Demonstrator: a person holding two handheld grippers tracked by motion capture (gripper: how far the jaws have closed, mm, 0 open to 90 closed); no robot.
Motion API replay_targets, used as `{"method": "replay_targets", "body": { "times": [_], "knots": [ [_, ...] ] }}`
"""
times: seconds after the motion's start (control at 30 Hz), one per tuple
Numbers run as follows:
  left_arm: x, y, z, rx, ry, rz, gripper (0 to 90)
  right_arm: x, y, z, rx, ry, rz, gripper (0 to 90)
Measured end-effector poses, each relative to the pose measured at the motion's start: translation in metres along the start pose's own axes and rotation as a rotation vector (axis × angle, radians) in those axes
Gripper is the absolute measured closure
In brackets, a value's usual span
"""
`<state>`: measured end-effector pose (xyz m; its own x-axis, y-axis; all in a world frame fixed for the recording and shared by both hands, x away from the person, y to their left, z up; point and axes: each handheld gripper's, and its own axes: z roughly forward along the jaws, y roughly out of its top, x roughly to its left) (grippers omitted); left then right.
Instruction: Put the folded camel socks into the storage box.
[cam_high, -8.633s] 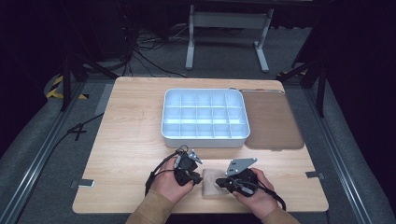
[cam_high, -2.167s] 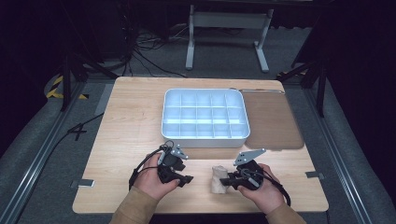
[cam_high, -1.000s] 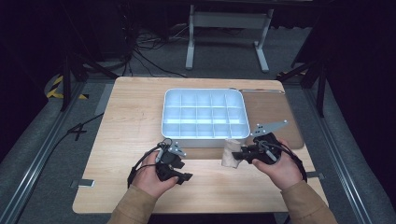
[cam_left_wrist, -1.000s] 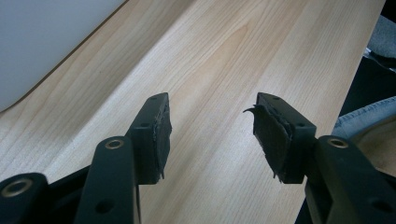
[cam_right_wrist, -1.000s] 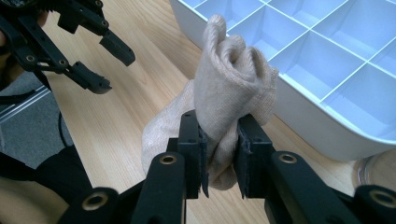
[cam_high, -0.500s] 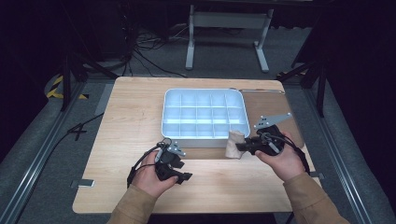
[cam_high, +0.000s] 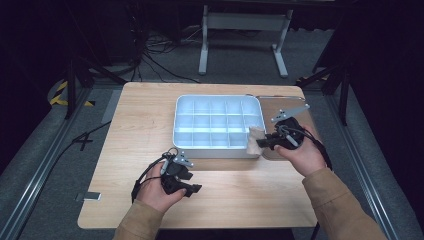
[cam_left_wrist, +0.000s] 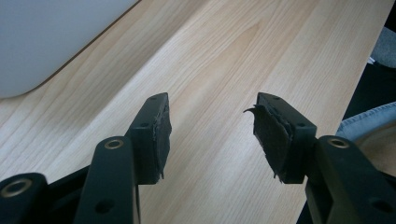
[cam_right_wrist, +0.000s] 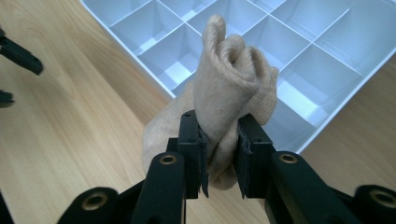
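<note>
Your right tool (cam_right_wrist: 219, 154) is clamped low on the rolled beige sock (cam_right_wrist: 231, 93), right of centre at the white tray's (cam_high: 182, 120) near-right corner. The roll could unravel or snag a divider. Left tool (cam_left_wrist: 210, 135) gapes empty over the bench (cam_high: 145, 115).

The table (cam_high: 150, 125) is seen from high above its near edge, looking forward and down. The left gripper (cam_left_wrist: 210, 135) is looked along from close behind, low over bare wood, a corner of the tray (cam_left_wrist: 42, 42) ahead to one side. The same tray (cam_right_wrist: 289, 42) is faced from close behind the right gripper (cam_right_wrist: 219, 140).
</note>
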<state>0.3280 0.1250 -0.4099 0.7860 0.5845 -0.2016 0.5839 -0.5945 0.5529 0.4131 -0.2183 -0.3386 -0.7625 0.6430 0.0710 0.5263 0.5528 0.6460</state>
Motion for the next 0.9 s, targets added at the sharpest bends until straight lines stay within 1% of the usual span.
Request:
{"method": "replay_targets", "body": {
  "times": [0.07,0.1,0.13,0.17,0.23,0.27,0.4,0.5,0.53,0.6,0.63,0.7,0.73,0.83,0.9],
  "knots": [
    [0.001,-0.001,-0.001,-0.003,0.005,-0.001,45.6,-0.004,0.003,0.002,0.014,-0.011,0.002,74.5],
    [0.002,-0.004,-0.003,-0.015,0.021,-0.004,44.3,-0.007,0.005,0.004,0.025,-0.018,0.002,74.5],
    [0.003,-0.006,-0.003,-0.023,0.024,-0.013,43.9,-0.009,0.006,0.005,0.031,-0.024,0.004,74.5],
    [0.003,-0.006,-0.003,-0.023,0.024,-0.013,43.8,-0.009,0.006,0.005,0.031,-0.024,0.004,74.5],
    [0.004,-0.007,-0.006,-0.02,0.03,-0.01,43.6,-0.015,0.008,0.009,0.053,-0.042,0.002,74.5],
    [0.004,-0.008,-0.006,-0.023,0.03,-0.016,43.5,-0.018,0.009,0.011,0.065,-0.052,0.008,74.4],
    [0.005,-0.009,-0.009,-0.038,0.039,-0.016,43.3,-0.026,0.011,0.017,0.091,-0.075,0.014,74.5],
    [0.005,-0.011,-0.009,-0.034,0.035,-0.031,43.4,-0.031,0.013,0.021,0.105,-0.087,0.015,74.5],
    [0.006,-0.011,-0.009,-0.032,0.035,-0.019,43.3,-0.032,0.014,0.022,0.111,-0.093,0.015,74.5],
    [0.006,-0.011,-0.009,-0.033,0.034,-0.019,43.4,-0.033,0.015,0.025,0.12,-0.099,0.012,74.5],
    [0.006,-0.011,-0.009,-0.034,0.033,-0.023,43.3,-0.033,0.016,0.027,0.127,-0.108,0.003,74.4],
    [0.006,-0.011,-0.009,-0.034,0.032,-0.028,43.3,-0.033,0.018,0.029,0.137,-0.112,-0.008,74.4],
    [0.006,-0.011,-0.009,-0.032,0.032,-0.024,43.2,-0.032,0.019,0.032,0.152,-0.114,-0.011,74.4],
    [0.007,-0.011,-0.009,-0.027,0.032,-0.03,42.7,-0.031,0.021,0.038,0.177,-0.127,-0.024,74.3],
    [0.007,-0.011,-0.009,-0.032,0.03,-0.034,42.4,-0.031,0.022,0.042,0.199,-0.138,-0.037,74.3]
  ]
}}
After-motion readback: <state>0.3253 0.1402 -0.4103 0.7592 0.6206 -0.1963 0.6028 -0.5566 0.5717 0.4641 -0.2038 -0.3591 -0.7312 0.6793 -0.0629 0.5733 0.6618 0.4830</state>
